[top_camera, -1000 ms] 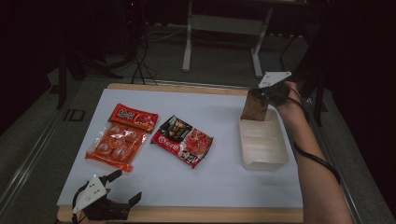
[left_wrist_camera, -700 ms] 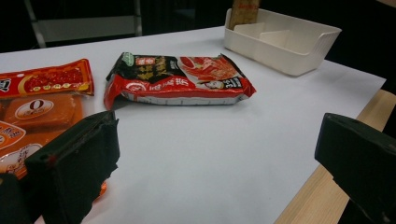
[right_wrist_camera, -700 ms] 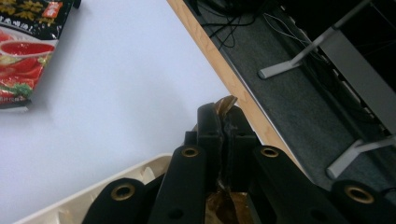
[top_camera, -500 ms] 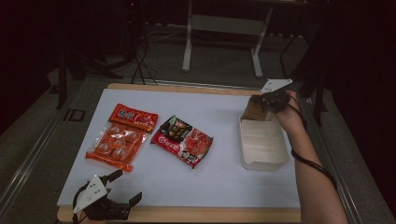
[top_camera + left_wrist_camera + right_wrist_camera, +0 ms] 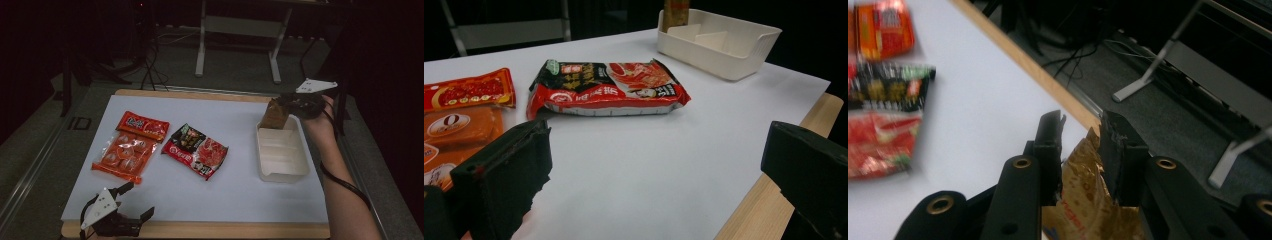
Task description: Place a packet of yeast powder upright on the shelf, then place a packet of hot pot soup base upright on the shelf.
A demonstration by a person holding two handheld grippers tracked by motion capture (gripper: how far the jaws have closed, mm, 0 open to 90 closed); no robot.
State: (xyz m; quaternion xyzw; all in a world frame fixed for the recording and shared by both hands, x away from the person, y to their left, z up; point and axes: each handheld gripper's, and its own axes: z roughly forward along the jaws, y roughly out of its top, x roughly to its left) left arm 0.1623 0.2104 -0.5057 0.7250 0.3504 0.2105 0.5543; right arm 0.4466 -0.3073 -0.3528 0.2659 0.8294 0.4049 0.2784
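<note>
Right gripper point(image 5: 1082, 131): jaws just opening, spread beside the brown packet point(image 5: 1088, 200), which stands upright in the far end of the white bin point(image 5: 281, 155). Left gripper point(image 5: 131, 201) spread wide, empty, at near table edge.

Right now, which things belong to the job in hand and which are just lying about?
In the job: brown packet, standing in the white bin; right gripper, its jaws just opening around it.
Lying about: noodle packet, orange snack bag, left gripper.
</note>
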